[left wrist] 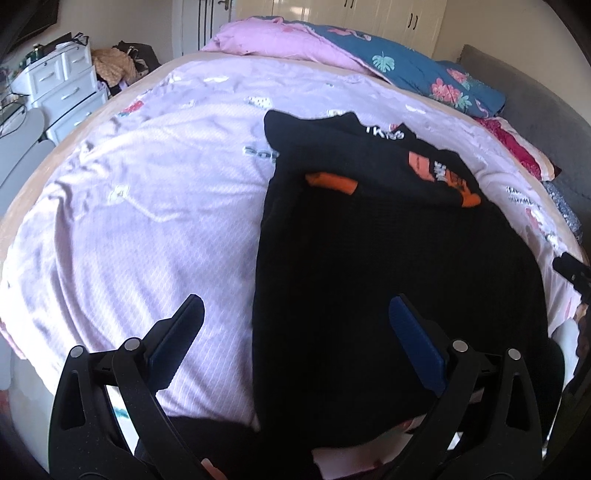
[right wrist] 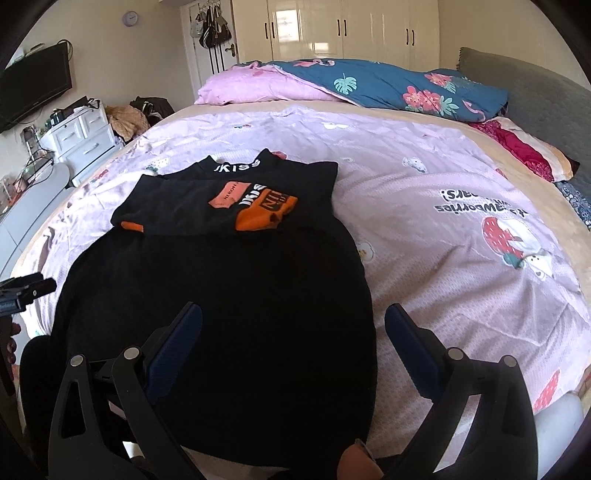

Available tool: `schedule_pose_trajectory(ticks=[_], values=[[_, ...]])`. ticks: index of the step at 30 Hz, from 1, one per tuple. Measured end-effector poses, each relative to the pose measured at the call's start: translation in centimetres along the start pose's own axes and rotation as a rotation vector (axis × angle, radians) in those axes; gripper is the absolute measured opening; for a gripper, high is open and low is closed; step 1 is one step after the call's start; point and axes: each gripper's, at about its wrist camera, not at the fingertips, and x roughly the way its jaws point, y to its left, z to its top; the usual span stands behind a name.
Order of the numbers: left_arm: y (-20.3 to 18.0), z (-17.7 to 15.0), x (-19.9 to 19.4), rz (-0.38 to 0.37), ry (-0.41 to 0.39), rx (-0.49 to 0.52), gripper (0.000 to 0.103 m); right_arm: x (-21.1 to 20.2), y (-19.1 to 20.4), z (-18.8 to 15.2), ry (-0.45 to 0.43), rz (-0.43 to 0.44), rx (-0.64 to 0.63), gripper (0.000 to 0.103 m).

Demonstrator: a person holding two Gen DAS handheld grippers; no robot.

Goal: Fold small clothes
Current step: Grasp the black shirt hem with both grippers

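Note:
A small black top [left wrist: 388, 258] with orange patches and white lettering lies on the lilac bedsheet [left wrist: 147, 221]. Its sleeves are folded in across the chest, and its hem is nearest me. In the right wrist view the top [right wrist: 229, 295] lies centre-left. My left gripper [left wrist: 295, 310] is open and empty, straddling the top's left edge near the hem. My right gripper [right wrist: 293, 314] is open and empty over the top's right edge near the hem. The tip of the other gripper shows at the frame edge in each view [left wrist: 570, 269] [right wrist: 26, 291].
A rolled pink and blue floral duvet [right wrist: 369, 85] lies along the far side of the bed. A grey headboard [right wrist: 535, 99] is at right. White drawers [right wrist: 81, 136] and a wall TV [right wrist: 33, 85] stand at left. Wardrobes [right wrist: 351, 29] line the back wall.

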Motion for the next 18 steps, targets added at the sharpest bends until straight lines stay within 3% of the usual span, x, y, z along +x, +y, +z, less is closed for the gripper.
schedule_pose_trajectory(ticks=[3,14,18], values=[[0.5,-1.2,0.2,0.001,0.028,-0.004,0.094,-0.2,-0.1,-0.3,0.002,-0.002,0.004,0.099],[1.6,-4.0,-0.4,-0.124,0.067,-0.044,0.093,-0.8,-0.2,-1.2,0.008,-0.008,-0.006,0.099],[1.8,-4.9,0.1,-0.18,0.104,-0.07,0.069,-0.7,-0.4,-1.5,0.018,-0.014,-0.001,0.099]])
